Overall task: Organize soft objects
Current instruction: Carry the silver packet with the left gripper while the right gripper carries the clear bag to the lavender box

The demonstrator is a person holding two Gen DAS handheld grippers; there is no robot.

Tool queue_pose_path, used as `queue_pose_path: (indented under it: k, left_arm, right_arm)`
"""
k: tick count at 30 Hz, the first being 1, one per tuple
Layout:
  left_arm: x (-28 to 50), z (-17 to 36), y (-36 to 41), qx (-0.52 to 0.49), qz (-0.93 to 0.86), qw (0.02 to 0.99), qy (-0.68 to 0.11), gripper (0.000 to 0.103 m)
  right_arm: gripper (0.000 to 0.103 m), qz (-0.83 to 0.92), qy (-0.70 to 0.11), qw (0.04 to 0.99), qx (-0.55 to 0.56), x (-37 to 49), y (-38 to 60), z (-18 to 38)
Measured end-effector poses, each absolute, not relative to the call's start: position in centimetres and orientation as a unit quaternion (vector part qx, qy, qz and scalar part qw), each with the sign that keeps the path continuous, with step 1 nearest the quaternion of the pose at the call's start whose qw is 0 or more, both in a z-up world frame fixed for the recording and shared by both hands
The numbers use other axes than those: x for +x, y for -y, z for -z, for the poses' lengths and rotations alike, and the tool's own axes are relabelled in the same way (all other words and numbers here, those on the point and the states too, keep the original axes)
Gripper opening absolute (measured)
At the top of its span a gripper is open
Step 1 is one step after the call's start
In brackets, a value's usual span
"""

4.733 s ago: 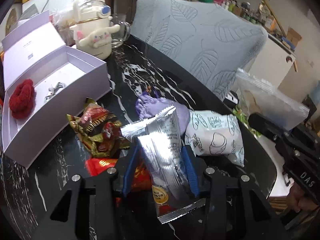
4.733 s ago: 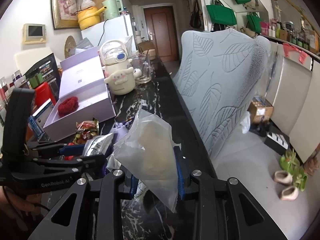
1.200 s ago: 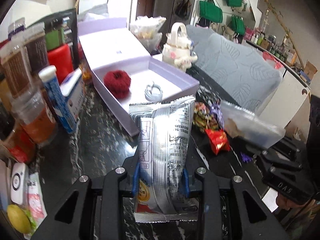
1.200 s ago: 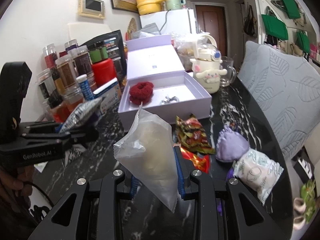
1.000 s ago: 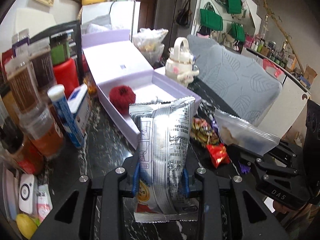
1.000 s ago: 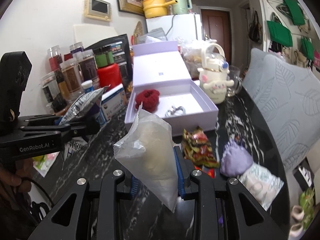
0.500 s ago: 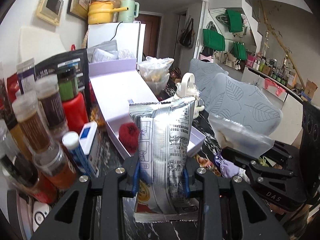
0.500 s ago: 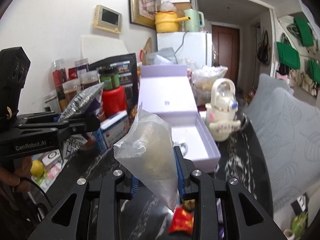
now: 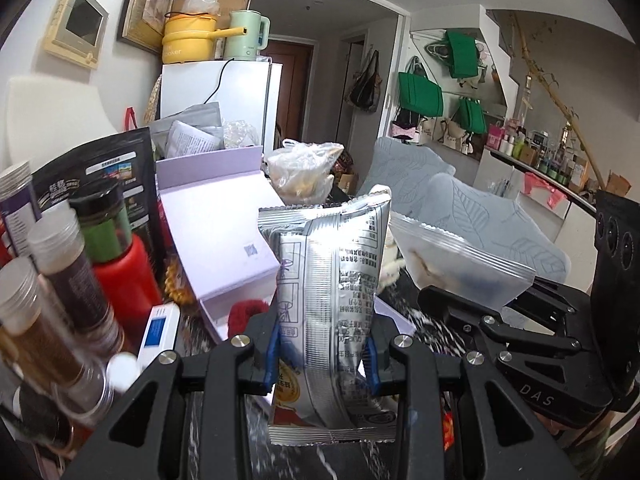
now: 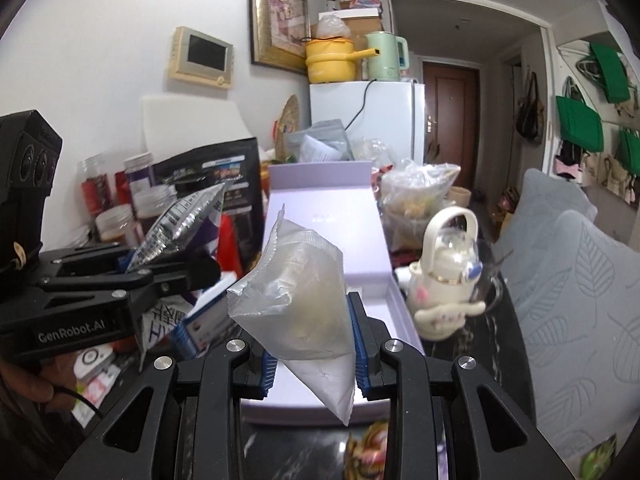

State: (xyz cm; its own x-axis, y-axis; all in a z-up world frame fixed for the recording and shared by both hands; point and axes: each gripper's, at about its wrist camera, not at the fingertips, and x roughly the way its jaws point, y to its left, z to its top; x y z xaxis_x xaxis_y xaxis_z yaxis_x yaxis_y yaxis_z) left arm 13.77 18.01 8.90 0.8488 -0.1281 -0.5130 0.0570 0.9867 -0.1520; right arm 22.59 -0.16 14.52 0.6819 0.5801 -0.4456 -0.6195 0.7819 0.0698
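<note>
Cluttered table (image 10: 472, 364): left gripper (image 9: 323, 354) clamps silver snack bag (image 9: 332, 300), right gripper (image 10: 312, 344) pinches translucent pouch (image 10: 304, 292). Jars (image 9: 60, 268) at nine o'clock could topple if bumped.

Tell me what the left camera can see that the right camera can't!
Only the left camera shows the red fuzzy ball in the box, the brown jars close by, and the shelf of bottles far off.

Only the right camera shows the white kettle toy and a person's hand under the left gripper.

Both show the silver snack bag in the left gripper, the clear bag in the right gripper, the purple box and the yellow pot.
</note>
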Motion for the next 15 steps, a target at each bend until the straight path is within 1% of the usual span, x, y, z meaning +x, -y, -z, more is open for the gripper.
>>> queue_pose_path:
  k: [9,13,15]
  left_arm:
    - [18.1,-9.1,-19.3,-0.084,0.022,0.961,-0.261,0.032]
    - [19.0,-8.7,-19.4,-0.049,-0.016,0.965,-0.256,0.032]
    - [19.3,-8.5,-19.8,-0.05,-0.017,0.965,-0.256,0.032]
  right_arm:
    - [0.03,-0.332,-0.209,0.918,-0.049,26.8,-1.8,-16.0]
    - [0.03,-0.333,-0.201,0.919,-0.06,28.1,-2.9,-15.6]
    - [0.03,-0.336,-0.209,0.916,-0.065,28.6,-3.4,-15.2]
